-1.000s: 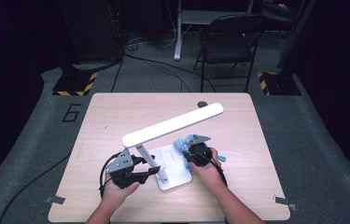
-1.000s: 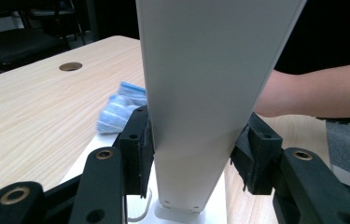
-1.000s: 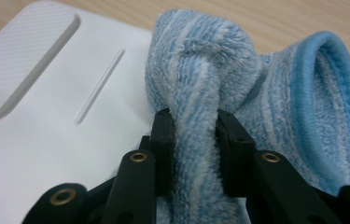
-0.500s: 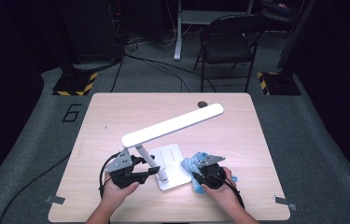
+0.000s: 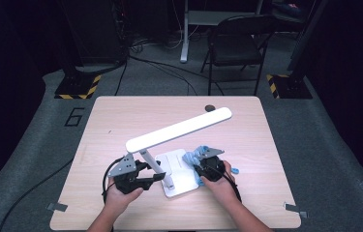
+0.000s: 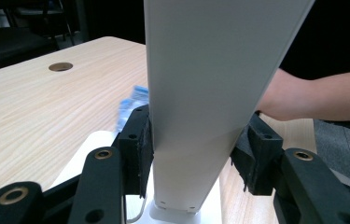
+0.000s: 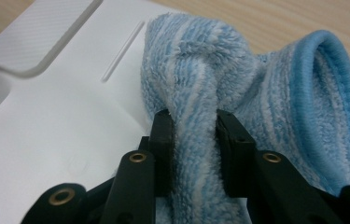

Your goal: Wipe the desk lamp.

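Pale wooden table on grey carpet, dark room

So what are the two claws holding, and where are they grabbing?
The left gripper clamps the desk lamp's white upright stem low down, just above its base. The right gripper pinches a bunched fold of the blue cloth lying on that base.

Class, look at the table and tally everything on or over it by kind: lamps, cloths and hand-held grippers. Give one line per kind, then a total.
Desk lamp: 1
Blue cloth: 1
Hand-held grippers: 2, the left hand-held gripper and the right hand-held gripper
Total: 4
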### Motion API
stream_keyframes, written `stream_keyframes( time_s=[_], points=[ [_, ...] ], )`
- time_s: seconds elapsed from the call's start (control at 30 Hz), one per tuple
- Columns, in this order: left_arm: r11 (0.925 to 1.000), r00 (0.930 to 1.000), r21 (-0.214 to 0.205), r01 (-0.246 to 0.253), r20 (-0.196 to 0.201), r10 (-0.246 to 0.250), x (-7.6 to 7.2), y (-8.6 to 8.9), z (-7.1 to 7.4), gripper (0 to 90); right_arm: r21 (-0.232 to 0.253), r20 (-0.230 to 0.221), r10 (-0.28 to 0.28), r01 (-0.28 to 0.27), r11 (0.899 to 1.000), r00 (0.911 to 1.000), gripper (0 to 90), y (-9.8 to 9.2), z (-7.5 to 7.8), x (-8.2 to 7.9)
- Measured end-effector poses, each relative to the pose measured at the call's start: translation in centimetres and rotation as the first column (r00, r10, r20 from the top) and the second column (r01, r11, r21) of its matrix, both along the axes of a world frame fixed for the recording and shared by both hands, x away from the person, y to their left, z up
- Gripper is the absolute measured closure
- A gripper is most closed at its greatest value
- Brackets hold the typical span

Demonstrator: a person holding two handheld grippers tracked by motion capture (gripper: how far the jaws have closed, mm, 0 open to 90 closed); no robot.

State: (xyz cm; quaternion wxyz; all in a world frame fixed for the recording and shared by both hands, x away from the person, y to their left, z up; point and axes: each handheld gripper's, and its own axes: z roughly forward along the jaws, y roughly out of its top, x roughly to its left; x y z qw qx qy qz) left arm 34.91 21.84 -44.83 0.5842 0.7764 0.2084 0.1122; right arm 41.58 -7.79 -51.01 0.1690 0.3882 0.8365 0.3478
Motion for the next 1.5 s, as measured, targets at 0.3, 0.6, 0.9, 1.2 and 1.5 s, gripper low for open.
stream_keyframes(
  time_s=[0.3, 0.6, 0.9, 1.2, 1.5],
  points=[
    [0.9999, 0.9999, 0.008, 0.011, 0.007, -0.011, 0.0, 0.1, 0.0, 52.2, -0.003, 0.026, -0.007, 0.007, 1.0, 0.9996, 68.9, 1.9, -0.1, 4.2],
    [0.9999, 0.9999, 0.008, 0.013, 0.01, -0.013, 0.0, 0.2, 0.0, 52.2, 0.0, 0.015, -0.037, 0.037, 0.999, 0.9992, 67.6, 3.0, 0.0, 6.6],
    [0.9999, 0.9998, 0.006, 0.008, 0.018, -0.008, -0.1, 0.1, 0.0, 52.3, -0.002, 0.025, -0.049, 0.049, 0.999, 0.9985, 66.7, 3.6, -0.1, 7.5],
    [0.9997, 0.9999, 0.023, -0.002, 0.014, 0.002, -0.2, 0.0, 0.1, 52.4, -0.012, 0.031, -0.028, 0.028, 1.0, 0.9991, 69.4, 3.3, -0.1, 6.1],
    [0.9999, 0.9998, 0.006, -0.015, 0.014, 0.015, -0.3, -0.1, 0.0, 52.3, -0.005, 0.027, -0.001, 0.001, 1.0, 0.9996, 69.9, 2.0, -0.2, 3.3]
  ],
)
